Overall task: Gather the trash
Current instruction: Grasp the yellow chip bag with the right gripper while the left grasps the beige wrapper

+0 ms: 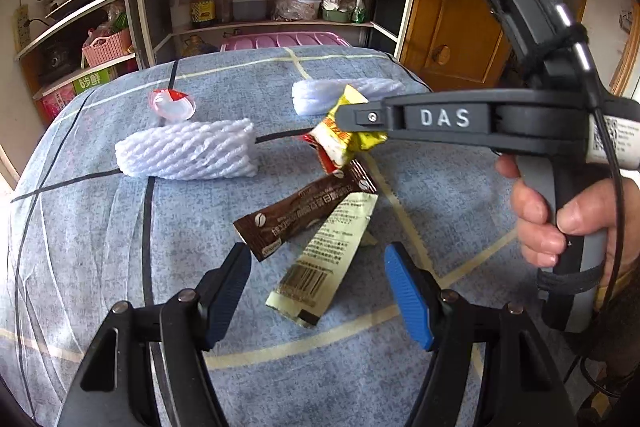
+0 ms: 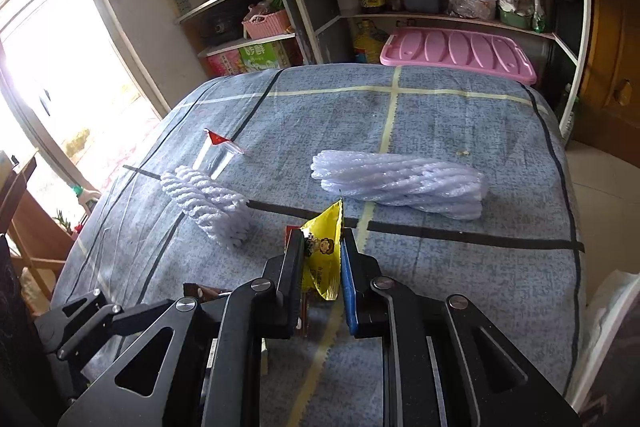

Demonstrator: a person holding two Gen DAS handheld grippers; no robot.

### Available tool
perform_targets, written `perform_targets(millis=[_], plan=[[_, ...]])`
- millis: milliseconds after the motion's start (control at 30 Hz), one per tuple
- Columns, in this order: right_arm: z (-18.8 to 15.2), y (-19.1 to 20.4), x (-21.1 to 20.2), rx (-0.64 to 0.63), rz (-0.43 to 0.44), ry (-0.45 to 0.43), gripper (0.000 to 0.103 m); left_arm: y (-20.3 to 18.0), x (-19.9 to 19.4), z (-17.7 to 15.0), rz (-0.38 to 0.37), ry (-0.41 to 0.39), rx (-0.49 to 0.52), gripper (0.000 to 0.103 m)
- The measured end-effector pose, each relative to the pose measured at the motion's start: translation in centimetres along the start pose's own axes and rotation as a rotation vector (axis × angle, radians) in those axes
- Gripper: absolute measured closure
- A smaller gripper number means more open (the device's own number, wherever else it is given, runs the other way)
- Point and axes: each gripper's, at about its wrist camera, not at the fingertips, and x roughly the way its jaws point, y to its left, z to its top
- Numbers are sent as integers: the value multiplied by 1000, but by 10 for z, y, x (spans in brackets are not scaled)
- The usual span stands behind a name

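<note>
My right gripper (image 2: 322, 255) is shut on a yellow snack wrapper (image 2: 322, 247), pinched between its pads just above the blue cloth. From the left wrist view the same wrapper (image 1: 340, 135) hangs from the right gripper (image 1: 344, 117), which reaches in from the right. My left gripper (image 1: 320, 291) stands open low over a brown coffee sachet (image 1: 296, 215) and a pale sachet with a barcode (image 1: 320, 263); neither pad touches them. Two white foam nets (image 1: 188, 153) (image 1: 348, 93) and a clear cup with a red peeled lid (image 1: 172, 103) lie farther back.
A blue patterned cloth (image 2: 460, 287) covers the table. Behind it stand shelves (image 2: 440, 15) with bottles, jars and a pink lid (image 2: 456, 53). A wooden door (image 1: 460, 27) is at the right, a bright window at the left. A person's hand (image 1: 560, 219) grips the right handle.
</note>
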Motion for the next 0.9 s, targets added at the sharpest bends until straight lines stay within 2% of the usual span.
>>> perform_targets(millis=[133, 233, 333, 467, 600, 667, 900], plan=[[-4, -10, -5, 16, -19, -1, 85, -3, 9, 2, 6, 21, 13, 32], [-4, -14, -8, 25, -23, -7, 85, -4, 15, 2, -16, 42, -5, 35], [-3, -16, -9, 29, -28, -11, 85, -9, 18, 1, 26, 51, 21, 42], [-5, -17, -10, 34, -31, -13, 85, -8, 20, 4, 11, 55, -7, 50], [-6, -18, -13, 41, -29, -16, 85, -7, 20, 6, 25, 61, -12, 72], [-7, -19, -15, 44, -34, -18, 85, -6, 19, 6, 23, 60, -26, 77], [-13, -20, -27, 51, -50, -31, 85, -4, 11, 4, 9, 49, -80, 84]])
